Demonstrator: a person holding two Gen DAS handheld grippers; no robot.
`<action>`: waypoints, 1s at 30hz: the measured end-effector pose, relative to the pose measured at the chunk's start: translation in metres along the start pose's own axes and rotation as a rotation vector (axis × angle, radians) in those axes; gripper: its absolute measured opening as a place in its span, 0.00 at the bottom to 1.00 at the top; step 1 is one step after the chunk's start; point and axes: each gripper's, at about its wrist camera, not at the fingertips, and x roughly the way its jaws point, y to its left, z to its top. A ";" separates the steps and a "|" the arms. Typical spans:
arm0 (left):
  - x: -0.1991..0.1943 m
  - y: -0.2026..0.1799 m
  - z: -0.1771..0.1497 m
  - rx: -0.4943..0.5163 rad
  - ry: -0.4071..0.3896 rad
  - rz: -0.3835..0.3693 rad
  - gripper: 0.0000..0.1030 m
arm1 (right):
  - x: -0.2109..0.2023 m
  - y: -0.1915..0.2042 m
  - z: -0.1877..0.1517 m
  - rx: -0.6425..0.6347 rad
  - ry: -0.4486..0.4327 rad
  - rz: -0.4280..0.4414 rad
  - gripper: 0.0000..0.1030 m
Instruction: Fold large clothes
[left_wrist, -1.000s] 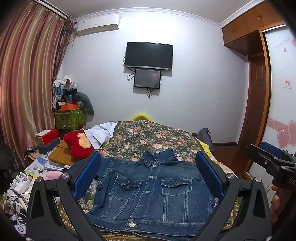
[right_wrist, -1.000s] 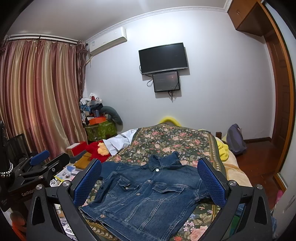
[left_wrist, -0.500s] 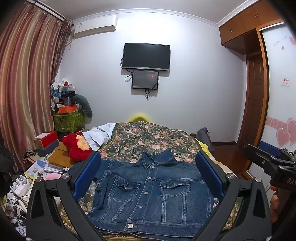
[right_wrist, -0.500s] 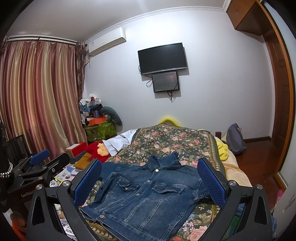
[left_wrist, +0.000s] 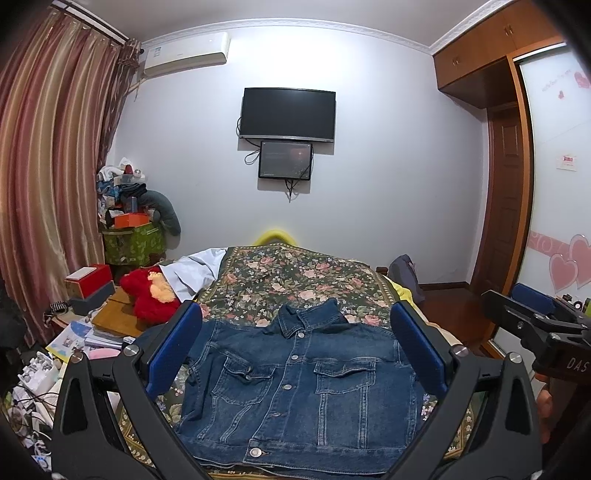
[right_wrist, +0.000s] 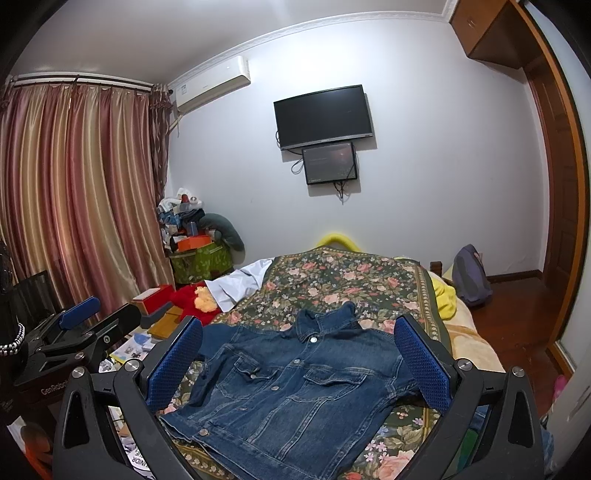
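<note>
Left gripper (left_wrist: 295, 350): black frame, two angled arms with triangular cut-outs, silver screw heads at the joints; fingers (left_wrist: 173, 349) faced with blue pads, smooth in appearance.

Right gripper (right_wrist: 297, 360): same black frame and silver screws; fingers (right_wrist: 423, 363) faced with blue pads of dotted, grippy texture.

Markings: white lettering "DAS" on the black body of the right gripper as seen from the left wrist view; white lettering "GenRobot", partly cut off, on the left gripper as seen from the right wrist view.

Person: a beaded bracelet (right_wrist: 13, 338), black and white, at the left edge of the right wrist view.
</note>
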 end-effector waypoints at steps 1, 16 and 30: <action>0.001 0.000 0.000 0.000 0.001 -0.001 1.00 | 0.001 0.000 0.000 0.000 -0.001 -0.001 1.00; 0.001 -0.001 0.001 -0.004 0.002 -0.001 1.00 | 0.001 -0.001 0.000 0.002 0.001 0.000 1.00; 0.022 0.015 -0.002 -0.028 0.026 0.024 1.00 | 0.017 0.004 -0.002 0.003 0.039 -0.006 1.00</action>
